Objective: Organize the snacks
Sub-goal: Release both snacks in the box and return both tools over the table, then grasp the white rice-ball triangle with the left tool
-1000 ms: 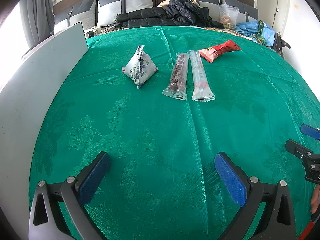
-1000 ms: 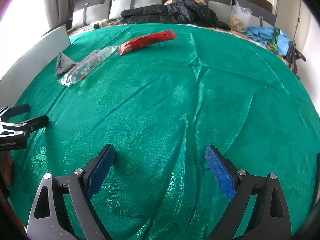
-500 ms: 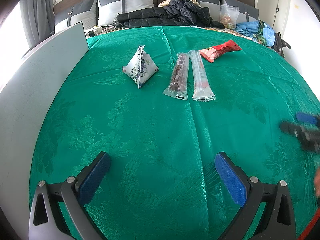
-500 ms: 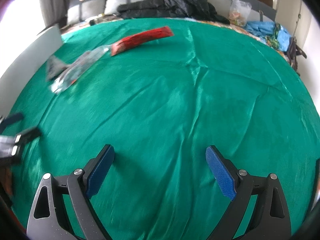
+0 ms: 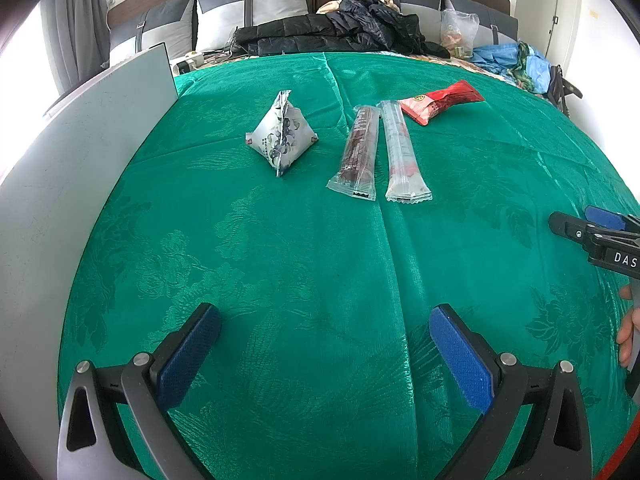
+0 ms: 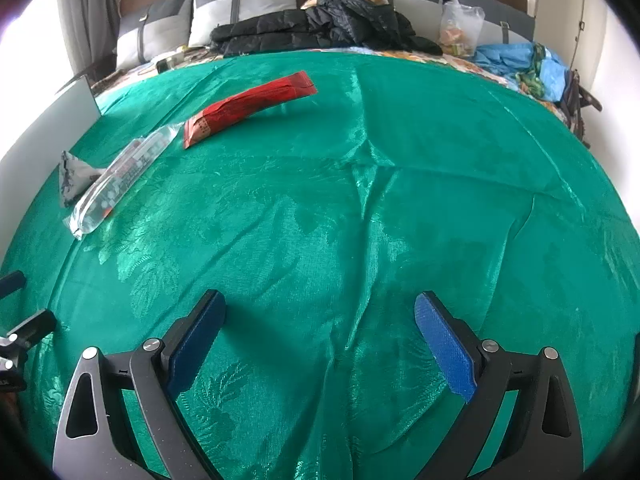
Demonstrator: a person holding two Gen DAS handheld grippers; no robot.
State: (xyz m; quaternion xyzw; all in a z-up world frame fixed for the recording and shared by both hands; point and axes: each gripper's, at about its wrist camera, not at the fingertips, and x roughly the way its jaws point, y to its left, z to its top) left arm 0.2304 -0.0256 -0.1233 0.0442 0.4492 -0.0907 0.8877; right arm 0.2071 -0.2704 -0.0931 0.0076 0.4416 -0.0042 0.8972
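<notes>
While both tongs hang spread wide and empty over the green cloth (image 5: 280, 280), left tongs (image 5: 324, 344) and right tongs (image 6: 320, 332), four snacks lie ahead: pyramid pouch (image 5: 282, 136), brown stick pack (image 5: 358, 152), clear stick pack (image 5: 402, 152) just beside it, red packet (image 5: 440, 101) farthest right.

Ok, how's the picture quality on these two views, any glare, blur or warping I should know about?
Left wrist view: sharp, strong fisheye bulge in the green cloth, window light blown out at the left edge. Right wrist view: also sharp, sheen on the cloth folds, glare on the clear stick packet, and the same blown-out left edge.
</notes>
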